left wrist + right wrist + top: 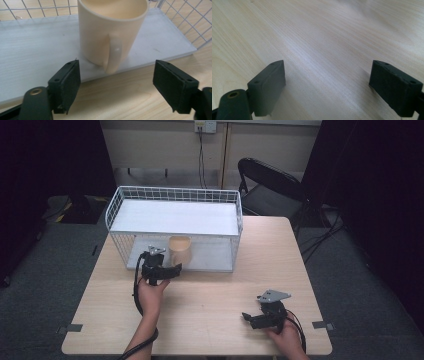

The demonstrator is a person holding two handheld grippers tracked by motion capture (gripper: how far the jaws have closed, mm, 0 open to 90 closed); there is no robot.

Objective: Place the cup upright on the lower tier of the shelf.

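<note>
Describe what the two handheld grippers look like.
Both the left gripper and the right gripper are black, each with two blocky jaws with small screw holes, a grey three-cornered plate on top and a trailing black cable. The forearms are bare, no sleeves.

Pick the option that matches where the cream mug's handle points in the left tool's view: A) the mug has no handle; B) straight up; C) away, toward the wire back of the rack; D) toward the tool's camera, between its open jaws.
D: the mug stands upright on the rack's lower shelf with its handle facing the open left tool.
</note>
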